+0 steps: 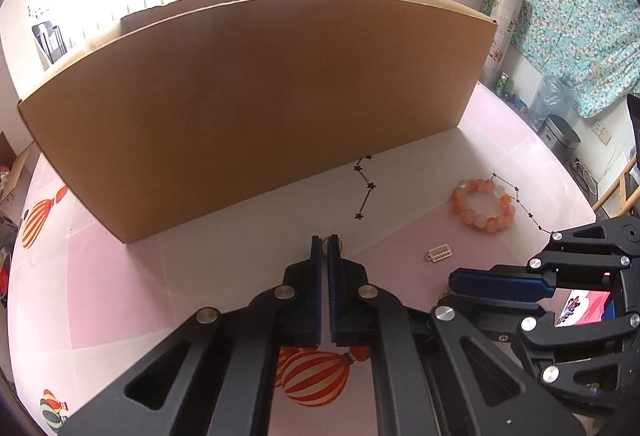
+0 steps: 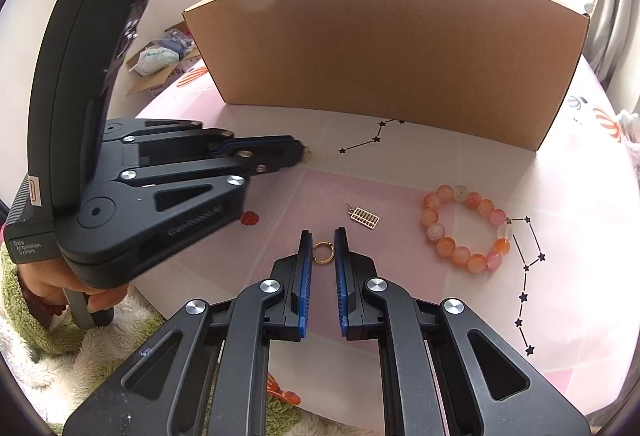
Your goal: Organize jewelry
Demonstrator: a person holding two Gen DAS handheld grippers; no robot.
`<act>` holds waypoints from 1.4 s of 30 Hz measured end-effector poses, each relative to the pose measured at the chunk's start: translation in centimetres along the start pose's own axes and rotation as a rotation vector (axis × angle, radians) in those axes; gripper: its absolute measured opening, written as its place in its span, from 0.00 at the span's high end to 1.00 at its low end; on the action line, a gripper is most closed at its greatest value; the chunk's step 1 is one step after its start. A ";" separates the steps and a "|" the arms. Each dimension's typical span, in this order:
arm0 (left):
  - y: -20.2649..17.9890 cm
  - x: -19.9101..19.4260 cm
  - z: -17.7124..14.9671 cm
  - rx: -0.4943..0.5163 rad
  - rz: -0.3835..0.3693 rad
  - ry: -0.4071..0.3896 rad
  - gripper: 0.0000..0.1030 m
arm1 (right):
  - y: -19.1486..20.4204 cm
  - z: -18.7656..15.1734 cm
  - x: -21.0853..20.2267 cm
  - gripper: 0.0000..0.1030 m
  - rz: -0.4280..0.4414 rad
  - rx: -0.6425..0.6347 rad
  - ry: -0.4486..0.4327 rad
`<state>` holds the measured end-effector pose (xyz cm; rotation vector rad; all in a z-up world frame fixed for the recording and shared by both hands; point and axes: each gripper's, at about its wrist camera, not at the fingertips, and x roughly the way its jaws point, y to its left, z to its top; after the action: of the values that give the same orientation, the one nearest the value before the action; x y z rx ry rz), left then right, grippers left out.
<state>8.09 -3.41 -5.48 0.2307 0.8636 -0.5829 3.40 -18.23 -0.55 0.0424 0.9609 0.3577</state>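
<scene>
Jewelry is mostly unsorted: bracelet (image 2: pixel 466 228) at three o'clock and charm (image 2: pixel 363 216) at twelve lie loose. Right tongs (image 2: pixel 323 250) grip a gold ring (image 2: pixel 322 253); left tongs (image 1: pixel 325 250) pinch another ring (image 1: pixel 335 241) near the box (image 2: pixel 384 52).

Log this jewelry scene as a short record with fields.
left claw: shut; small gold piece at its tips, grip unclear
right claw: closed on gold ring
loose on tablecloth: orange bead bracelet, abacus charm, red charm
behind the jewelry: cardboard box
</scene>
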 end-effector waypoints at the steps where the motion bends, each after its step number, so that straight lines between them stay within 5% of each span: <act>1: 0.3 -0.2 -0.2 -0.010 0.008 0.000 0.98 | 0.1 0.0 0.1 0.91 -0.002 0.000 0.001; 13: 3.4 -1.5 -2.1 -0.110 0.032 -0.010 0.98 | 0.4 0.6 -0.1 0.90 0.039 0.005 -0.028; 18: 3.4 -1.1 -1.9 -0.117 0.027 -0.014 0.98 | 1.1 0.0 -0.2 0.81 0.001 -0.034 -0.006; 29: 3.3 -0.9 -1.8 -0.117 0.018 -0.019 0.98 | 1.2 0.2 0.5 0.81 -0.032 -0.054 0.019; 37: 3.1 -0.8 -1.9 -0.112 0.017 -0.026 0.98 | 2.1 0.0 1.2 0.83 -0.085 -0.133 0.022; 39: 3.1 -0.8 -1.9 -0.112 0.015 -0.027 0.98 | 2.2 0.1 1.6 0.92 -0.081 -0.124 0.020; 42: 3.2 -0.7 -1.9 -0.116 0.002 -0.028 0.98 | 1.8 0.1 1.7 0.92 -0.066 -0.096 0.013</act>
<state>8.31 0.36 -6.28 0.1180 0.8665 -0.5313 3.86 -16.01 -1.48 -0.0791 0.9547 0.3430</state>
